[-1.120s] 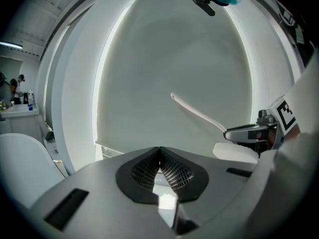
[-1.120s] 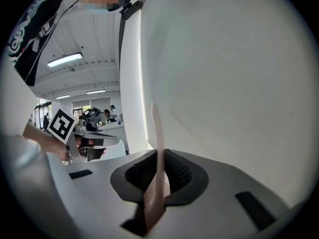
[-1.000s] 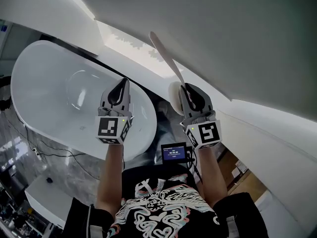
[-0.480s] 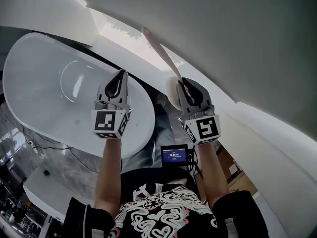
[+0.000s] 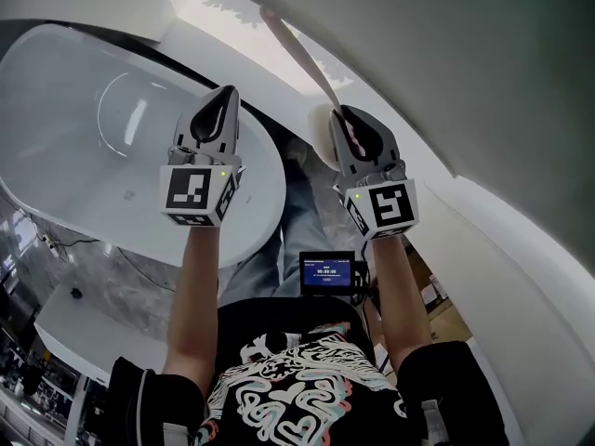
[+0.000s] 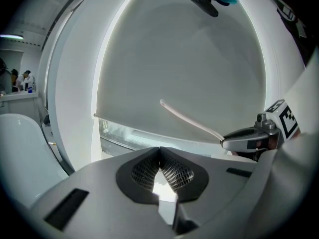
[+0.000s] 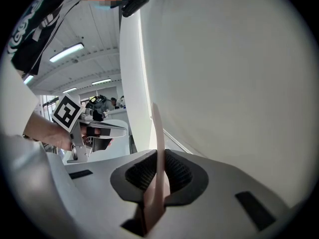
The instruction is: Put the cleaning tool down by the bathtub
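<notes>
Cleaning tool (image 5: 299,61): pale handle clamped between right gripper (image 5: 344,119) jaws, aloft beside bathtub (image 5: 65,156), likely for carrying.
Left gripper (image 5: 221,100): jaws together, empty, idle.

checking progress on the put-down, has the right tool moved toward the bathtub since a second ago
No. The right tool sits higher in the head view, but the bathtub rose with it; their gap looks unchanged.
</notes>
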